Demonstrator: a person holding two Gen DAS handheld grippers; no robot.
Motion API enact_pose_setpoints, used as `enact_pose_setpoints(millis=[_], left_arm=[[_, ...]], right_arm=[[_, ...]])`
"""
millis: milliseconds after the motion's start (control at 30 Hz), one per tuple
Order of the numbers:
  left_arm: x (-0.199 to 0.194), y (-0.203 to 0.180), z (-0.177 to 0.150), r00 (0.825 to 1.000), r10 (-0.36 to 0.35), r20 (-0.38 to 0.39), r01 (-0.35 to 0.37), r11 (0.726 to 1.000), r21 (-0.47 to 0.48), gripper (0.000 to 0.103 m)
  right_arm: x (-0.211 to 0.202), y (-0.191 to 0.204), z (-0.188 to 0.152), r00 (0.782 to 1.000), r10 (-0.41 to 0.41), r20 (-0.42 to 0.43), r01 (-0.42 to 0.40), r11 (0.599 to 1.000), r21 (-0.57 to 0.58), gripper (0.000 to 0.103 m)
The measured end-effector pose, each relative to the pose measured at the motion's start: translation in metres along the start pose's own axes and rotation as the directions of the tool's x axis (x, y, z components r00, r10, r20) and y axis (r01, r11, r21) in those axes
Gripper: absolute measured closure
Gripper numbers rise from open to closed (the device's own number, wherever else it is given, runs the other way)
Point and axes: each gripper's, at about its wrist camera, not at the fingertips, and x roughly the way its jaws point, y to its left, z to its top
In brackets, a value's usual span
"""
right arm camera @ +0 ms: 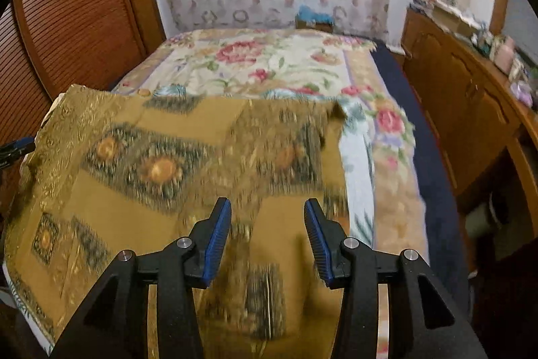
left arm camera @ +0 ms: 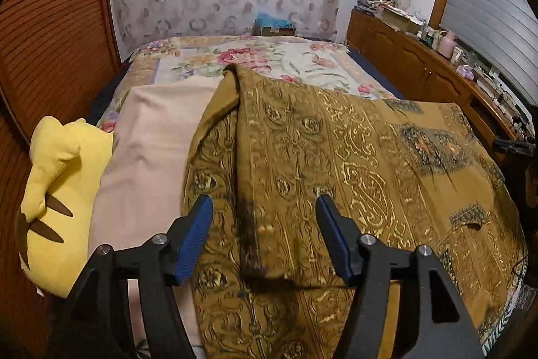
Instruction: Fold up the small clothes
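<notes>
Left gripper [left arm camera: 264,236]: fingers spread, empty, above gold patterned cloth [left arm camera: 353,177]. Right gripper [right arm camera: 267,239]: fingers spread, empty, cloth beneath.

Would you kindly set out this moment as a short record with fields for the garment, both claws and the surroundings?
garment: mustard patterned cloth spread on the bed, its left part folded over into a flap
surface: floral bedspread
left claw: open, above the flap's edge, holding nothing
right claw: open, above the cloth, holding nothing
beside cloth: beige fabric, yellow plush toy at left
right side: wooden dresser with clutter
</notes>
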Motion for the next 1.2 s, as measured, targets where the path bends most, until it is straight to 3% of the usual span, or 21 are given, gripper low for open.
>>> enact_pose_setpoints(millis=[333, 500, 633, 700, 833, 933, 1033, 1133, 1200], left_arm=[[0.003, 0.001, -0.013, 1.0, 0.001, -0.015, -0.001, 1.0, -0.006, 0.038], [0.009, 0.004, -0.02, 0.999, 0.007, -0.036, -0.008, 1.0, -0.015, 0.039], [0.011, 0.005, -0.023, 0.999, -0.01, -0.041, 0.009, 1.0, -0.018, 0.06], [0.01, 0.003, -0.022, 0.999, -0.017, -0.036, 0.016, 1.0, -0.016, 0.069], [0.009, 0.002, -0.021, 0.999, -0.029, -0.032, 0.029, 0.999, -0.013, 0.071], [0.012, 0.001, -0.02, 0.999, -0.024, -0.045, 0.024, 1.0, -0.01, 0.071], [0.014, 0.001, -0.021, 0.999, -0.023, -0.048, 0.022, 1.0, -0.004, 0.073], [0.014, 0.002, -0.019, 0.999, -0.019, -0.045, 0.019, 1.0, -0.011, 0.094], [0.011, 0.002, -0.018, 0.999, -0.04, -0.034, 0.039, 0.999, -0.025, 0.097]], right_arm=[[0.011, -0.018, -0.022, 0.997, -0.026, -0.074, 0.031, 0.997, 0.066, 0.056], [0.013, -0.017, -0.02, 0.998, -0.034, -0.043, 0.036, 0.998, 0.057, 0.056], [0.02, -0.009, -0.025, 0.998, -0.059, -0.031, 0.06, 0.998, 0.018, 0.057], [0.02, -0.008, -0.026, 0.999, -0.041, -0.034, 0.041, 0.999, 0.005, 0.066], [0.021, -0.002, -0.026, 0.999, -0.023, -0.036, 0.022, 0.999, -0.045, 0.089], [0.023, 0.0, -0.026, 0.999, -0.005, -0.042, 0.002, 0.998, -0.06, 0.097], [0.017, -0.003, -0.024, 0.999, 0.032, -0.019, -0.033, 0.998, -0.044, 0.099], [0.008, -0.008, -0.022, 0.997, 0.071, 0.014, -0.071, 0.997, -0.008, 0.099], [0.002, -0.009, -0.021, 0.996, 0.079, 0.04, -0.079, 0.997, -0.007, 0.099]])
